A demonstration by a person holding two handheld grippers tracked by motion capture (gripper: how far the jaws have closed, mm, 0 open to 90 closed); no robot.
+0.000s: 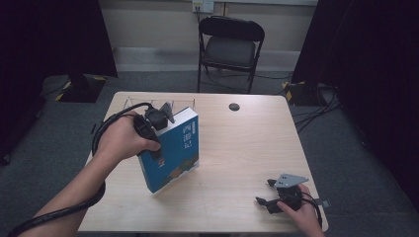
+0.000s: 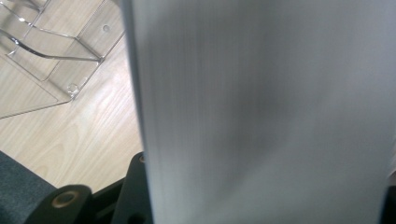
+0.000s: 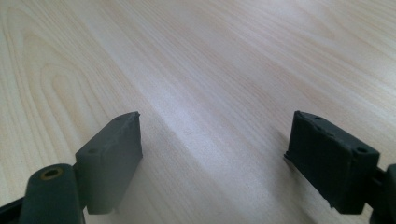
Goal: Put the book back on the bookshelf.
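High view: the blue book (image 1: 174, 150) stands tilted on its lower corner near the left middle of the table (image 1: 237, 148), its top leaning away toward the clear wire-and-acrylic rack (image 1: 148, 102) at the far left edge. The left gripper (image 1: 157, 129) grips the book along its upper left side; in the left gripper view the pale fore-edge of the pages (image 2: 261, 112) sits right between the jaws, so they are pinching the book, and the rack (image 2: 51, 51) shows just beyond it, apart from the book. My reading is that the book is lifted and partly raised but not yet slotted into the rack, so carrying it over and setting it upright in a compartment is what remains. The right gripper (image 1: 273, 193) rests near the table's near right corner, well apart from the book, its jaws spread wide over bare wood in the right gripper view and holding nothing.
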